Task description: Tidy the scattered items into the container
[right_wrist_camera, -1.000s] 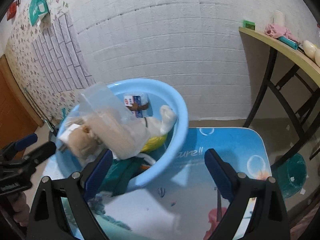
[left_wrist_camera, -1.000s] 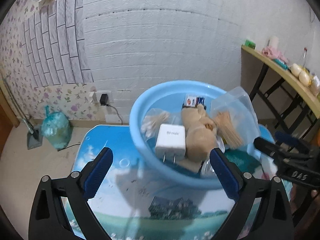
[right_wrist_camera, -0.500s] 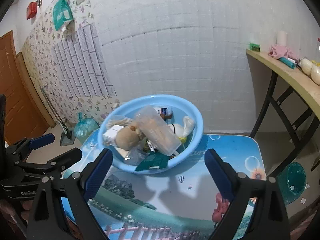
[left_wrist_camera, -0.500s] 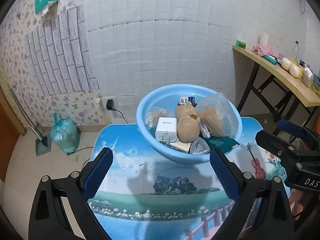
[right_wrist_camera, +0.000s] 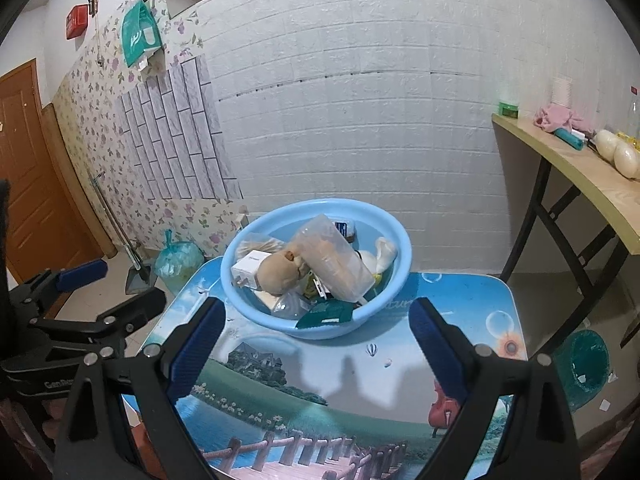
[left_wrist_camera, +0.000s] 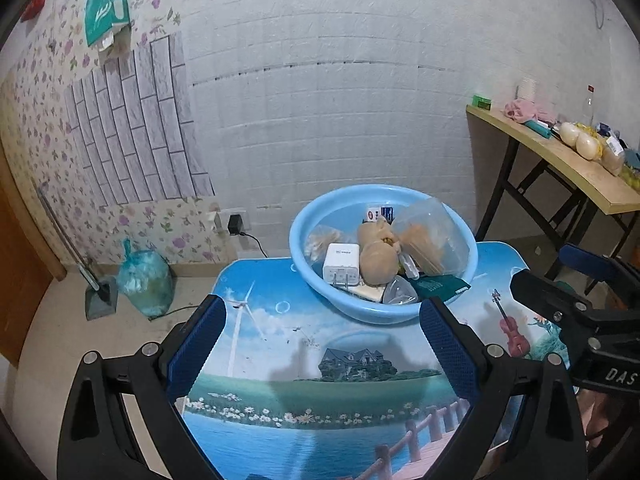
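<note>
A light blue basin [left_wrist_camera: 352, 312] [right_wrist_camera: 394, 240] stands at the far end of a small table with a printed landscape top [left_wrist_camera: 320, 392] [right_wrist_camera: 320, 380]. Inside it lie a white charger [left_wrist_camera: 340, 262] [right_wrist_camera: 250, 266], a tan plush toy [left_wrist_camera: 376, 260] [right_wrist_camera: 280, 272], a clear plastic bag of sticks [left_wrist_camera: 430, 236] [right_wrist_camera: 332, 256], a dark green packet [left_wrist_camera: 436, 286] [right_wrist_camera: 326, 314] and other small items. My left gripper [left_wrist_camera: 322, 344] hangs open well back from the basin, holding nothing. Likewise, my right gripper [right_wrist_camera: 316, 344] is open and empty, short of the basin.
A wooden side table [left_wrist_camera: 560, 160] [right_wrist_camera: 580, 176] with eggs and bottles stands at the right. On the floor are a green rubbish bag [left_wrist_camera: 146, 284] [right_wrist_camera: 178, 260], a dustpan [left_wrist_camera: 100, 296] and a teal bin [right_wrist_camera: 586, 364]. A white brick wall is behind.
Both grippers have pulled back and up from the basin, which now looks smaller and farther. The plastic bag that was up near my right gripper now rests in the basin.
</note>
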Demonstrator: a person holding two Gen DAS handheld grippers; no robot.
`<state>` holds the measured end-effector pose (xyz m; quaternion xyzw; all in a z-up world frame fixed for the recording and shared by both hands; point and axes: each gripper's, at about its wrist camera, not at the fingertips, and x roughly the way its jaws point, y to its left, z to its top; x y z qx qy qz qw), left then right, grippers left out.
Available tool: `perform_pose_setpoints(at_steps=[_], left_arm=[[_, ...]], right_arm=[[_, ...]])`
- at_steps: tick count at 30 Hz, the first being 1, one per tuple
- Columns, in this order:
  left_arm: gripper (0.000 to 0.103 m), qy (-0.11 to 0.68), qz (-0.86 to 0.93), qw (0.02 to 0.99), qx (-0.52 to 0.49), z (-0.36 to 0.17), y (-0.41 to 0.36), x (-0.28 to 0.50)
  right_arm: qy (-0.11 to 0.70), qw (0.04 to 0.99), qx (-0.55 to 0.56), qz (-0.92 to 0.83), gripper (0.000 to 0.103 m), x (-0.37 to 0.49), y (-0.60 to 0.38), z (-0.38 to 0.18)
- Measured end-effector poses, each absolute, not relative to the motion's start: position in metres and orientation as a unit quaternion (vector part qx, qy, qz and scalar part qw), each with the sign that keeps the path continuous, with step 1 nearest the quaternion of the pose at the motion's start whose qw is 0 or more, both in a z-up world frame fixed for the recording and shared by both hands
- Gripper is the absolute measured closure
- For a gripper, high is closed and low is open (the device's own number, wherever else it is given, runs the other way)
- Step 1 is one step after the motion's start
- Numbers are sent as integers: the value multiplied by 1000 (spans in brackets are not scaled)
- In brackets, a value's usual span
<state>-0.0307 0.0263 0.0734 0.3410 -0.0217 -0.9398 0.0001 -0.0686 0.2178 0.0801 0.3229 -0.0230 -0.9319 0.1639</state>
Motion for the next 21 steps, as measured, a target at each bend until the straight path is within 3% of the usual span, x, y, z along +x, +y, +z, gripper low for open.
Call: perform_pose_setpoints(at_steps=[21], left_arm=[[5, -9, -939, 1, 344, 70, 21, -32]], right_arm=[[-29, 165, 324, -931, 8, -68, 217, 79]])
